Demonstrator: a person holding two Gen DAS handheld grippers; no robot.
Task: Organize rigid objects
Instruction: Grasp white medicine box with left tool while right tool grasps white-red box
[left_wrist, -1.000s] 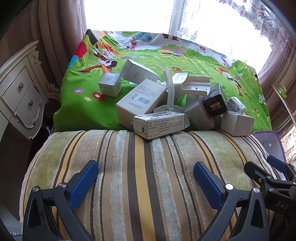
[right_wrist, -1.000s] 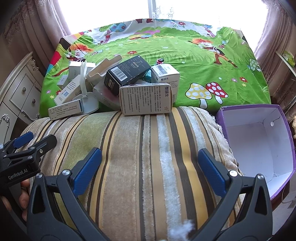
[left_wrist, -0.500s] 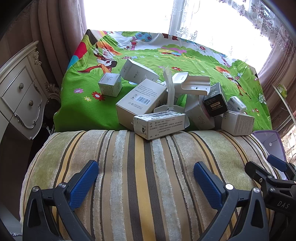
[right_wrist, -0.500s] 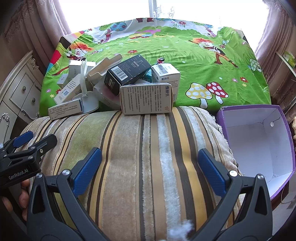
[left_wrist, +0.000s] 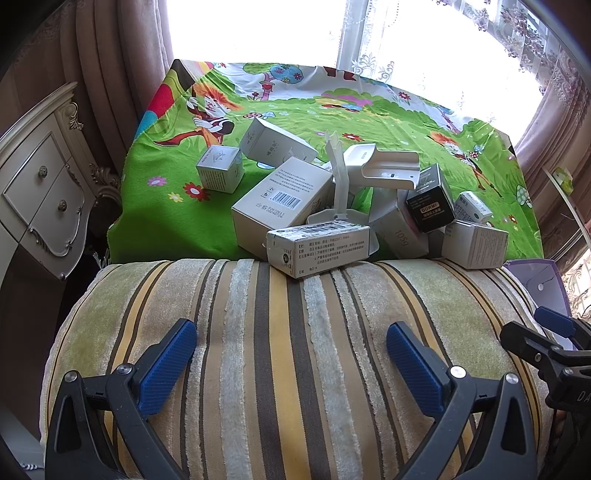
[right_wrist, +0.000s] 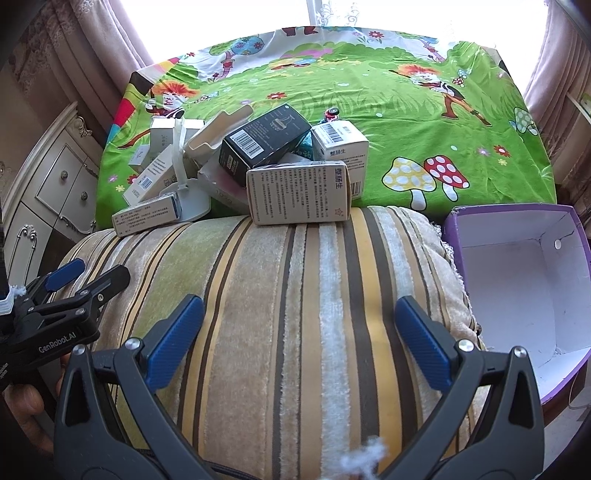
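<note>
1. The left gripper (left_wrist: 291, 354) has its fingers spread wide with nothing between them, over the striped cushion (left_wrist: 295, 350)
2. The right gripper (right_wrist: 299, 336) is likewise wide apart and empty
3. The boxes are heaped at 12 o'clock from both, on the green cartoon cloth (right_wrist: 406, 122) at the cushion's far edge
4. Nearest the right gripper is the printed white box (right_wrist: 299, 194), dead ahead, long axis running 9 to 3 across the fingers
5. The long grey box (left_wrist: 319, 249) lies ahead of the left gripper, also crosswise
6. The purple bin (right_wrist: 517, 266) sits at 2 o'clock of the right gripper, so I judge that hand better placed
</note>
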